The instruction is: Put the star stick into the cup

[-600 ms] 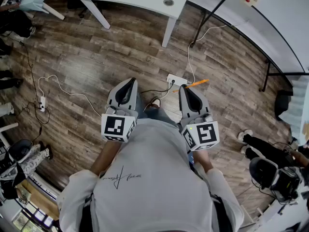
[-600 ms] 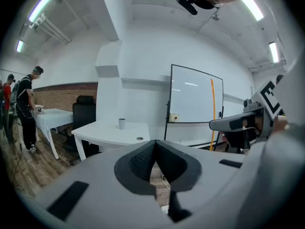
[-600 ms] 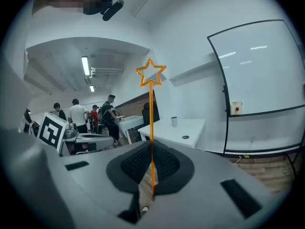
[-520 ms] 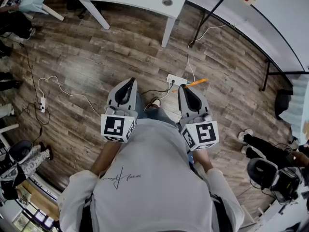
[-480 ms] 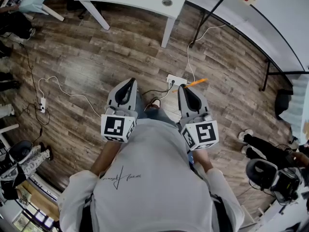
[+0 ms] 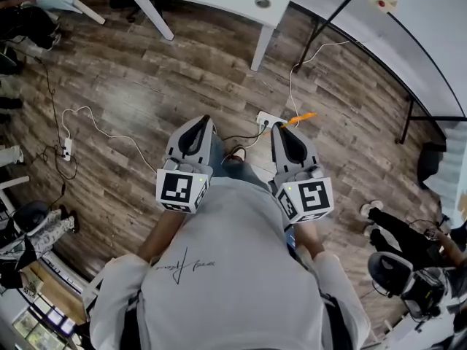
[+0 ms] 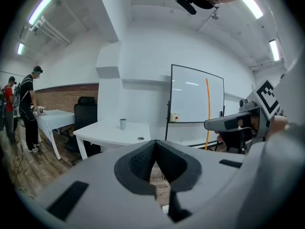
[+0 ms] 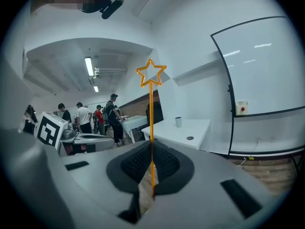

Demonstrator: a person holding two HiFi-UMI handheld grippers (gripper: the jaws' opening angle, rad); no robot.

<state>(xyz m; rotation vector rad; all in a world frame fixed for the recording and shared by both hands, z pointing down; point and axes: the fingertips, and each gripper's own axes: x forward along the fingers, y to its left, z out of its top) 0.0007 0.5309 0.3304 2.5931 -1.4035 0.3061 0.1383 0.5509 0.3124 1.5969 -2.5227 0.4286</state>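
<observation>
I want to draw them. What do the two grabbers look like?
Both the left gripper and right gripper are pale grey and pointed like beaks. Their fingers have black bumpy lining. Each carries a white cube with black square patterns. The person wears a light short-sleeved T-shirt.

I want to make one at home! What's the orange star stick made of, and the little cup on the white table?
The star stick is probably plastic or coated wire: it is thin, smooth and bright orange, and the star is only an outline. The cup looks plain pale grey and matte, maybe paper or plastic; it is too small to tell.
</observation>
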